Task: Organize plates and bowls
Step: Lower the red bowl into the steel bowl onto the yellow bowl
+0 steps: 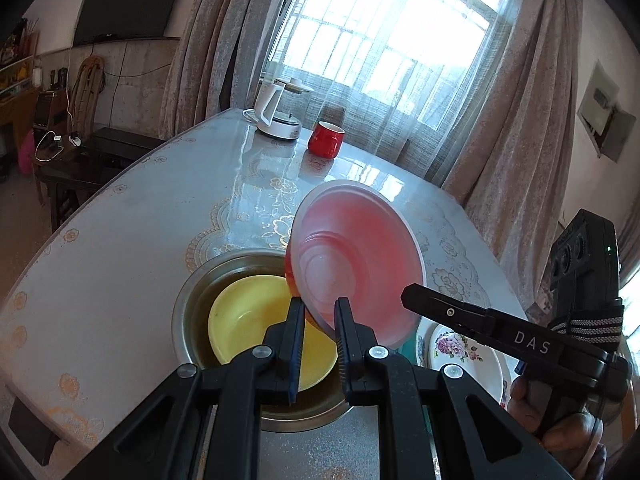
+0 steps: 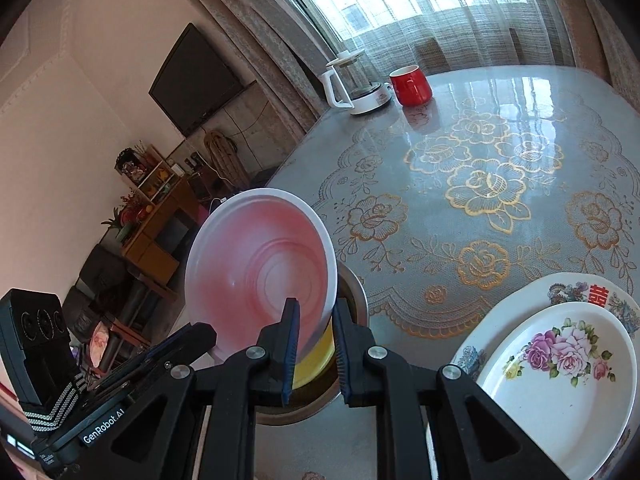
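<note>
A pink bowl (image 1: 360,256) (image 2: 256,272) hangs tilted above a yellow bowl (image 1: 248,320) (image 2: 316,360) that lies in a steel basin (image 1: 188,300) (image 2: 356,288). My left gripper (image 1: 320,306) is shut on the pink bowl's near rim. My right gripper (image 2: 316,306) is shut on the rim at another spot. In the left wrist view the right gripper (image 1: 408,294) meets the bowl's right edge. In the right wrist view the left gripper (image 2: 200,330) reaches the bowl's lower left edge. Right of the basin, a small floral plate (image 2: 560,380) (image 1: 460,348) lies on a larger floral plate (image 2: 560,284).
A red mug (image 1: 326,140) (image 2: 410,84) and a white kettle (image 1: 276,114) (image 2: 352,80) stand at the table's far end by the curtained window. The flowered tablecloth (image 2: 480,184) covers the table. Its left edge (image 1: 120,184) drops to the floor and dark furniture.
</note>
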Available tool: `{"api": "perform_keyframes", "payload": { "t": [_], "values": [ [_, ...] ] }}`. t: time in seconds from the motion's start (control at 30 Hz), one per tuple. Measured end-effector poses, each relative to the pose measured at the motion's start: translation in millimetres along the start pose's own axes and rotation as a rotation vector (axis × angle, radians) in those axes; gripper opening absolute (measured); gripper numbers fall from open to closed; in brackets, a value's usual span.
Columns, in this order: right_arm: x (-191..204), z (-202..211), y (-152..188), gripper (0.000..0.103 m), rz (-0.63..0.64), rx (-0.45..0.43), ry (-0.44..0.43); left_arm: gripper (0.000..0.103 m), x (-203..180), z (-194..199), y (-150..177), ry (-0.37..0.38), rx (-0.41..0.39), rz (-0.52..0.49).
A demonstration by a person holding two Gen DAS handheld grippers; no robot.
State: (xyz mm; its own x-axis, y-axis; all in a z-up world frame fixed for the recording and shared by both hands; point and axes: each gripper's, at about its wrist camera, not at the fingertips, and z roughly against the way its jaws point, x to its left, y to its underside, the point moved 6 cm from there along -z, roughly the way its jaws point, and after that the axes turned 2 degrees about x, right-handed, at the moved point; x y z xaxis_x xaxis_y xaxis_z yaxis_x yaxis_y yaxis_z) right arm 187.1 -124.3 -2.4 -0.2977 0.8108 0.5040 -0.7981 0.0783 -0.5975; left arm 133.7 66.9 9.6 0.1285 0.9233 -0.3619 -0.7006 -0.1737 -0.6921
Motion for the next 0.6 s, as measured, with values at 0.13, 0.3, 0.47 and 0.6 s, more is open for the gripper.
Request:
{"api": "perform_keyframes", "payload": {
  "t": [0.13, 0.3, 0.47, 0.6],
  "values": [
    [15, -5, 8, 0.017, 0.032, 0.017, -0.02, 0.015, 12, 8, -1, -0.007, -0.013, 0.024],
    [23, -12, 16, 0.017, 0.05, 0.039, -0.032, 0.015, 19, 10, 4, -0.02, -0.012, 0.026],
    [23, -17, 21, 0.017, 0.046, 0.057, -0.039, 0.015, 25, 6, 11, -0.024, 0.009, 0.039],
    [21, -24, 26, 0.017, 0.04, 0.082, -0.036, 0.015, 30, 2, 16, -0.03, 0.027, 0.05]
  ]
}}
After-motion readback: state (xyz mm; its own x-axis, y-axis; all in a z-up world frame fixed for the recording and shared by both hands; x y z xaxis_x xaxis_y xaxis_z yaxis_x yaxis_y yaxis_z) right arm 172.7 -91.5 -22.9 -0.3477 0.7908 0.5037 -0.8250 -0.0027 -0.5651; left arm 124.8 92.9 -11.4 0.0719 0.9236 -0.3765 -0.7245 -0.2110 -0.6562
